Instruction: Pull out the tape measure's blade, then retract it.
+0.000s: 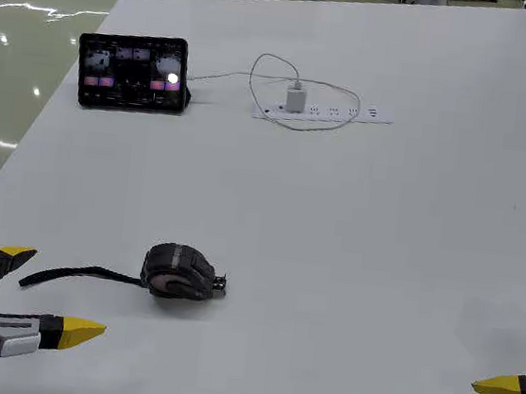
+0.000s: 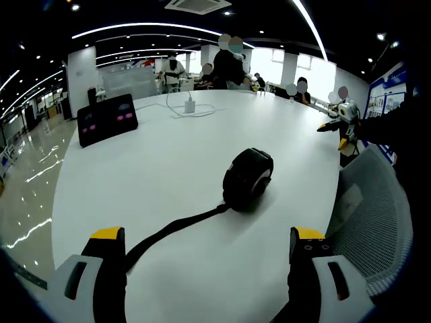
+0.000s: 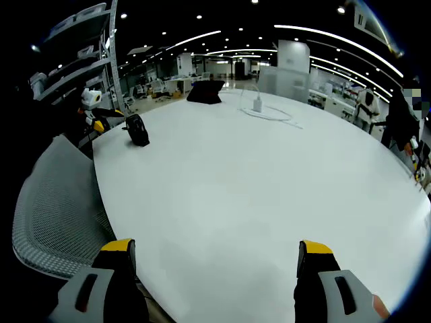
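Bearing it all: white table (image 1: 381,248)
Tablet (image 1: 132,72): propped at the far left, screen lit
My left gripper (image 1: 68,291): jaws spread, empty — just short of the strap
My right gripper (image 1: 507,343): jaws apart, empty
Tape measure (image 1: 178,271): black, lying near my left gripper — strap (image 1: 73,277) trailing leftward

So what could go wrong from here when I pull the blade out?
The strap runs from the tape measure toward the open left gripper, so a grasp may catch it instead. The tape measure lies loose on the table; pulling could drag it. The blade tip is small and far from the right gripper, so it may slip.
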`<control>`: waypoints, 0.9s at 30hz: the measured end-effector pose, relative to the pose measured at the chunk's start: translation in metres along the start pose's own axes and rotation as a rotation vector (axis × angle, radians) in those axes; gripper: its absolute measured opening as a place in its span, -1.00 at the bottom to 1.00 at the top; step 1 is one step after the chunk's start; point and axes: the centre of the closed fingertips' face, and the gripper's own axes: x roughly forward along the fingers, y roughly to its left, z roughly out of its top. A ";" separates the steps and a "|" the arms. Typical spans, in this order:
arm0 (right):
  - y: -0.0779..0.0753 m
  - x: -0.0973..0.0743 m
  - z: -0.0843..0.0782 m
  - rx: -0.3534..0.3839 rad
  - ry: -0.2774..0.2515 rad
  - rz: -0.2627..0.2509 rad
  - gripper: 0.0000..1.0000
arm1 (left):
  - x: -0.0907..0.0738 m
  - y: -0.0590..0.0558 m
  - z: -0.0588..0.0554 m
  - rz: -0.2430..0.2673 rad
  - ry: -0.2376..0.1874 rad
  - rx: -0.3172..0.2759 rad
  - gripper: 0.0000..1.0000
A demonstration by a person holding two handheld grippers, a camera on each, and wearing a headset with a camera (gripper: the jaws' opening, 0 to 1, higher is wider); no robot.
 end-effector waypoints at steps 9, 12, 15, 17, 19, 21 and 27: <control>0.000 0.000 -0.003 -0.002 0.009 0.001 0.98 | 0.000 -0.002 -0.007 0.002 0.009 -0.002 0.98; -0.001 0.000 -0.004 -0.007 0.012 -0.001 0.98 | 0.000 -0.003 -0.009 -0.001 0.012 -0.003 0.98; -0.002 0.000 -0.003 -0.015 0.009 -0.011 0.98 | 0.001 -0.005 -0.010 -0.004 0.015 -0.004 0.98; -0.004 0.002 -0.003 -0.020 0.011 -0.020 0.98 | 0.002 -0.007 -0.012 -0.005 0.015 -0.006 0.98; -0.005 0.003 -0.002 -0.035 0.006 -0.027 0.98 | 0.002 -0.009 -0.012 -0.008 0.018 -0.007 0.98; -0.004 0.004 -0.001 -0.045 0.006 -0.023 0.98 | 0.003 -0.009 -0.013 -0.008 0.020 -0.004 0.98; -0.007 0.005 -0.001 -0.048 0.004 -0.027 0.98 | 0.003 -0.008 -0.010 -0.005 0.016 0.001 0.98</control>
